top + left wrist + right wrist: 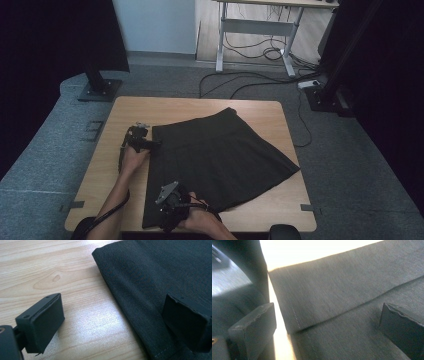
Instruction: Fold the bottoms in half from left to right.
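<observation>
- Across the middle of the worktop [125, 112] lies a black pleated skirt [220, 160], spread flat, its narrow waistband toward the far edge and its wide hem fanning toward the near edge and the right edge; part of its left side looks folded over onto itself.
- At the skirt's far-left corner sits the left hand-held gripper [152, 144], jaws spread wide: in the left gripper view one pad [42, 322] hangs over bare wood and the other over cloth, so the skirt's stitched edge [120, 300] runs between them, along the direction the jaws point.
- Near the near-left corner of the skirt is the right hand-held gripper [170, 200], also spread; in the right gripper view its pads straddle a folded layer with a stitched hem [295, 320], one pad beside the cloth's edge, the other over the fabric.
- Both hand-held grippers are on the same long left edge, one at each end; neither pinches cloth yet, as far as I can tell.
- My judgement: the coming move turns on each pair of jaws closing across that edge, so each must dip low enough to catch the fabric rather than slide over it.
- Nothing else rests on the worktop; a desk frame, cables and dark stands are on the floor well beyond the far edge, out of the way.
</observation>
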Motion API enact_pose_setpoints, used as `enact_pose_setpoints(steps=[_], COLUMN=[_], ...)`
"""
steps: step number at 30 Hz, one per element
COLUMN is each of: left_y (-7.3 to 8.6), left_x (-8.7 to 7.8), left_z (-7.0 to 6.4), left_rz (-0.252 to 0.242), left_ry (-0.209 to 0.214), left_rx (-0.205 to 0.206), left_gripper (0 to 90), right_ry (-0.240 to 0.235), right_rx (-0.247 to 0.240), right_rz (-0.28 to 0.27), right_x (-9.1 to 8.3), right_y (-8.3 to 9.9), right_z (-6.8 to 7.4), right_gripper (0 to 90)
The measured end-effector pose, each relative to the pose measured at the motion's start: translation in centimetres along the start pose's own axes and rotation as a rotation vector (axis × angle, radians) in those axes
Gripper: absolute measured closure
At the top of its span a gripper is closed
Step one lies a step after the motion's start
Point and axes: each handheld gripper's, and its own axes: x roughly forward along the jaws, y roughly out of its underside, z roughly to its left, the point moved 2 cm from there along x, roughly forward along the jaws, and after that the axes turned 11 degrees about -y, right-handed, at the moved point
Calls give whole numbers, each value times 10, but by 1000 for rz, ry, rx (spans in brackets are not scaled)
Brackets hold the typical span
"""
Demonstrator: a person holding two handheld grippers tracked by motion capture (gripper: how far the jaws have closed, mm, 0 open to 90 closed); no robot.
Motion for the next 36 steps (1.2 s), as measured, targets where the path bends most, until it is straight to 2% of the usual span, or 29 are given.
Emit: enact_pose_setpoints(steps=[6,11,15,19,21,22,23,24,27,30,34,35,36], left_y=[0,0,0,-1,0,0,0,0,-1,-3,-4,-3,-3], left_x=[0,0,1,0,-2,-2,-4,-5,-5,-6,-6,-6,-6], left_z=[0,0,0,-2,-4,-4,-7,-8,-10,-15,-19,-21,-21], left_rz=[-1,0,2,-10,-35,-35,-53,-58,-63,-64,-66,-71,-71], left_ry=[0,0,1,9,29,29,44,51,59,74,101,113,113], left_rx=[0,-1,1,11,25,25,36,39,40,40,34,36,36], left_gripper=[38,38,29,51,145,196,246,296,378,525,747,792,809], right_ry=[50,69,77,86,91,91,103,112,128,162,176,159,159], right_rx=[-16,-32,-16,-3,0,0,1,-2,-4,-23,-25,-5,-5], right_rz=[53,42,25,37,32,32,20,17,10,11,12,-5,-5], right_x=[-5,-3,-3,-5,-8,-8,-13,-15,-19,-19,-20,-21,-21], right_y=[13,18,19,16,16,16,16,17,18,17,17,18,18], right_z=[-6,-4,-4,-4,-4,-4,-7,-9,-12,-11,-12,-14,-14], right_gripper=[0,0,2,70,180,180,336,406,529,682,728,738,738])
